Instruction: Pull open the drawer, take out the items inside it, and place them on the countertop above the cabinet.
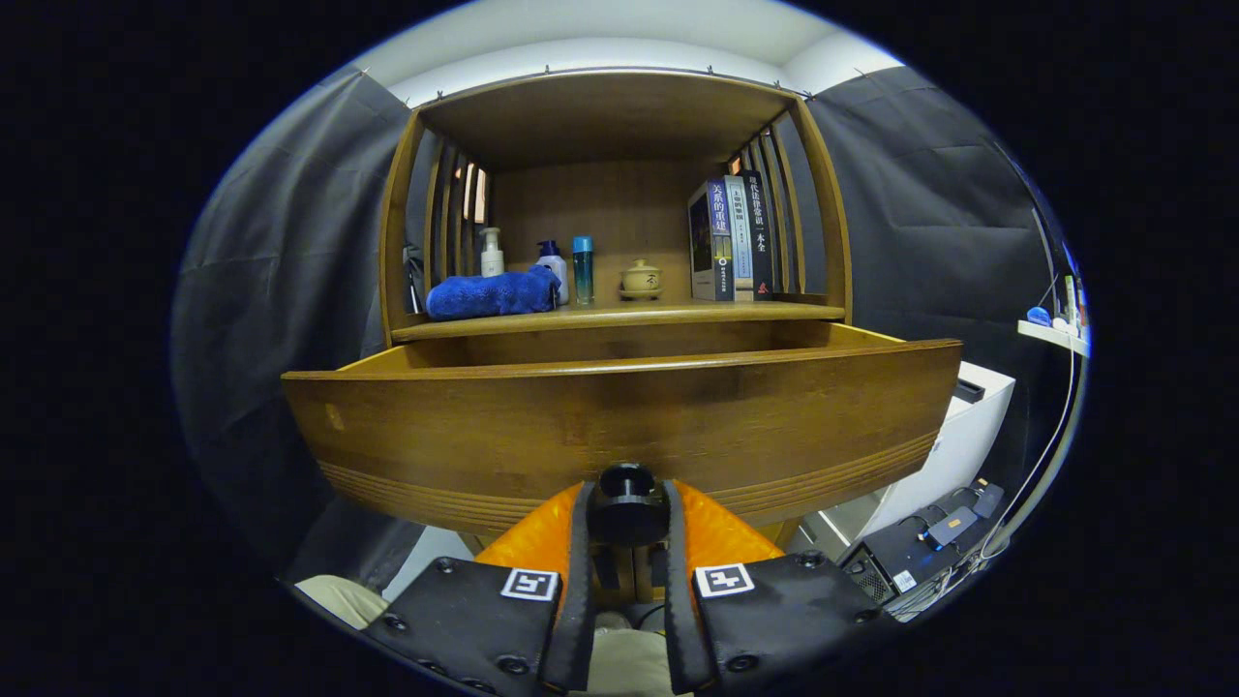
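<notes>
A wooden drawer [619,416] stands pulled out from its cabinet, its broad curved front directly ahead of the gripper [627,518]. The gripper's two fingers are closed on the drawer's dark round knob [626,503], one finger pressing on each side of it, with the knob sitting low at the centre of the drawer front. The inside of the drawer is hidden behind the front panel, so its contents cannot be made out.

Beyond and above the drawer runs the countertop [619,316], a wooden shelf enclosed by slatted sides and a flat roof. On it, up and to the left of the fingers, lies a folded blue towel [492,294]; behind the towel stands a white pump bottle [492,254], then a white bottle with a blue cap [553,267] and a slim teal bottle [583,270]. Almost straight above the knob rests a small lidded ceramic pot [641,280]. To the upper right, a row of books [731,238] stands upright against the slats.

Off to the right of the drawer is a white box-like unit [958,436], with dark electronics and cables [929,542] below it.
</notes>
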